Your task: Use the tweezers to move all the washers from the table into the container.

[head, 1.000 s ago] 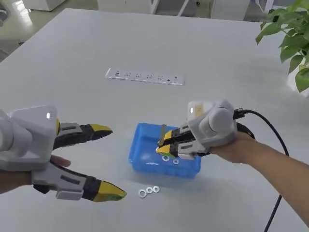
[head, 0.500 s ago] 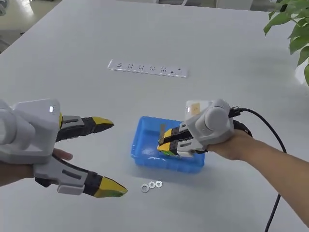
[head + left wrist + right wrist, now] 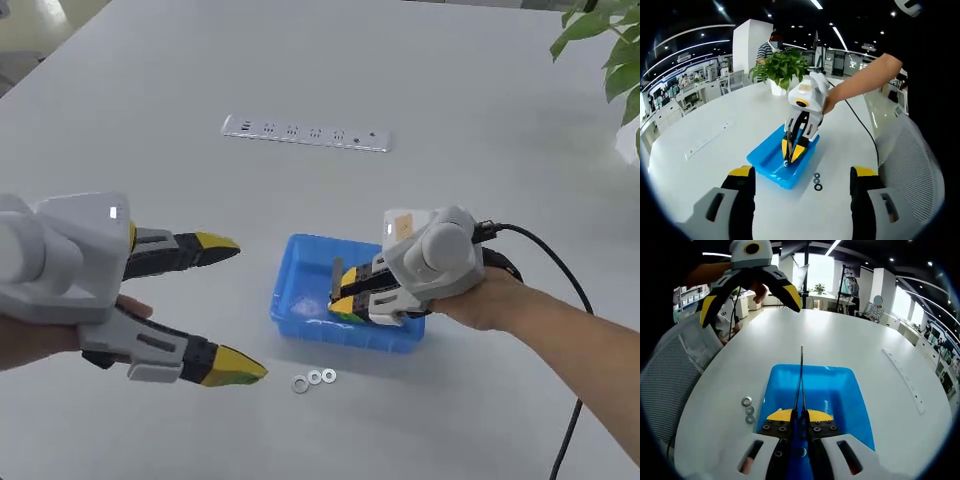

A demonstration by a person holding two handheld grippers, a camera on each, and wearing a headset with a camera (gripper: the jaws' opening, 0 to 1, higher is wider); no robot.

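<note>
the right gripper (image 3: 340, 293) hangs over the blue container (image 3: 300, 262), its jaws closed on a pair of tweezers (image 3: 801, 375). the tweezers run out ahead between the jaw tips above the container floor, their two arms meeting at the far point; whether the point carries anything cannot be told. three washers (image 3: 314, 378) lie in a short row on the white table (image 3: 470, 160), touching or nearly touching each other, just outside the container's near wall. in the right gripper view they sit to the left of the closed jaws, beside the container's long edge. the left gripper (image 3: 251, 309) is held off to the side with its jaws spread wide and nothing between them; in the left gripper view the container and the row of washers lie ahead of the gap between the two jaws, the washers toward the right jaw. a power strip (image 3: 305, 134) lies on the table well beyond both grippers, a plant (image 3: 605, 40) stands at the far corner, and a black cable (image 3: 560, 270) trails back from the right gripper.
</note>
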